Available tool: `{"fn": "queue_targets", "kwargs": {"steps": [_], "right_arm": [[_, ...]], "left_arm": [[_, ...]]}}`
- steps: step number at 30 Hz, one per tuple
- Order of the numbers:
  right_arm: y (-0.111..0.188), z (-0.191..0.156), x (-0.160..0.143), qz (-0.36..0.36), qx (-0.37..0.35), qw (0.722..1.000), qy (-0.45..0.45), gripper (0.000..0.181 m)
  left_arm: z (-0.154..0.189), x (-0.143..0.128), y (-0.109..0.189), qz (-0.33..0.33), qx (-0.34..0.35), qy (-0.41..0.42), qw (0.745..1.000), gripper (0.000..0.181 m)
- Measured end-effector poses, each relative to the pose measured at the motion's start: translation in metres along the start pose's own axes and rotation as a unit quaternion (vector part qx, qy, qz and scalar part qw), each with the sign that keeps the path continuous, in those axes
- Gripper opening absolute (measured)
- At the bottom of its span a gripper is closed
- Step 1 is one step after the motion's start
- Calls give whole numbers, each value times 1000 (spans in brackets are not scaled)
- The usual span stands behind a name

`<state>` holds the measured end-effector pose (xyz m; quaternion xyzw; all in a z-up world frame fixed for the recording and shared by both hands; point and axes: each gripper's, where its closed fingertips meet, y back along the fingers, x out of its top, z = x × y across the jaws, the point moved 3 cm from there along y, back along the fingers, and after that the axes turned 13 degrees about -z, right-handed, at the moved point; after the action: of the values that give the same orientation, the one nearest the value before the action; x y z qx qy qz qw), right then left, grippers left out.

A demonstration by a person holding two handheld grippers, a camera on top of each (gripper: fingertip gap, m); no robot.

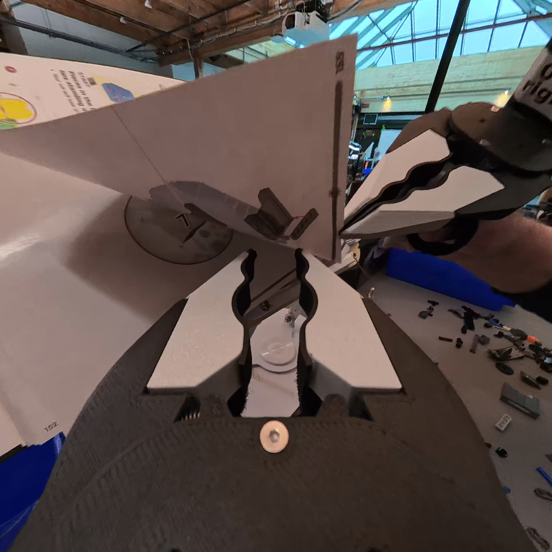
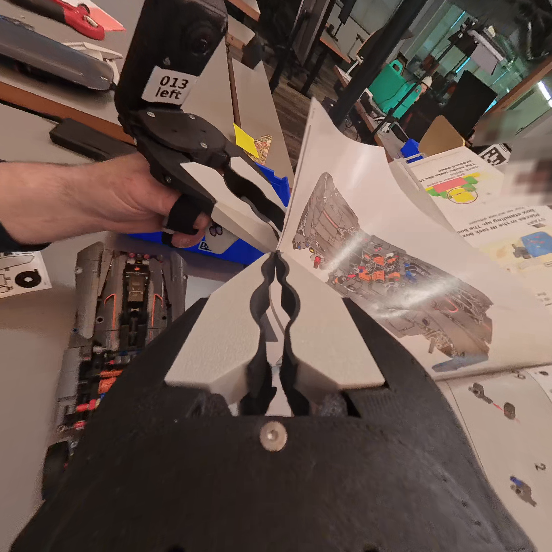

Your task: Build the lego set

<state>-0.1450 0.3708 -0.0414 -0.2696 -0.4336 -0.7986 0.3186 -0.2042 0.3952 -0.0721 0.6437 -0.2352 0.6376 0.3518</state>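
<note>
Above the bench (image 1: 466, 397), both grippers meet at one raised page (image 1: 239, 143) of the instruction booklet (image 2: 493, 418). Right gripper (image 2: 275, 254): fingers closed tip to tip, pinching the lower edge of the page; the printed side, showing a dark model with orange parts, faces its camera. Left gripper (image 1: 274, 252): fingers parted by a narrow gap, tips just under the page's lower edge; cannot tell whether they touch it, nothing seen held between them. Booklet lies open on the bench beneath the page. Partly built lego car (image 2: 119, 322), grey and black with orange accents, sits on the bench to the left in the right wrist view. Loose lego pieces (image 1: 507, 346) are scattered on the bench, well apart from both grippers.
</note>
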Motion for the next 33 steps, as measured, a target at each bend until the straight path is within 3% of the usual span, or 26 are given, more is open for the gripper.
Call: {"fn": "queue_targets", "kwargs": {"steps": [6,12,18,21,27,33], "right_arm": [[50,29,-16,43,-43,996,-63,0],[101,63,-61,52,-99,983,-142,0],[125,76,-99,75,-115,968,-209,0],[127,77,-103,87,-106,964,-227,0],[103,64,-71,85,-81,975,-191,0],[38,23,-39,12,-65,995,-81,0]], "left_arm": [[-6,-11,-7,-39,43,-29,998,27],[-25,-37,-17,-103,100,-51,988,28],[-29,-47,-22,-130,115,-57,983,30],[-32,-46,-19,-124,118,-51,984,29],[-29,-34,-9,-93,104,-48,989,31],[-4,7,13,47,-38,23,998,53]]}}
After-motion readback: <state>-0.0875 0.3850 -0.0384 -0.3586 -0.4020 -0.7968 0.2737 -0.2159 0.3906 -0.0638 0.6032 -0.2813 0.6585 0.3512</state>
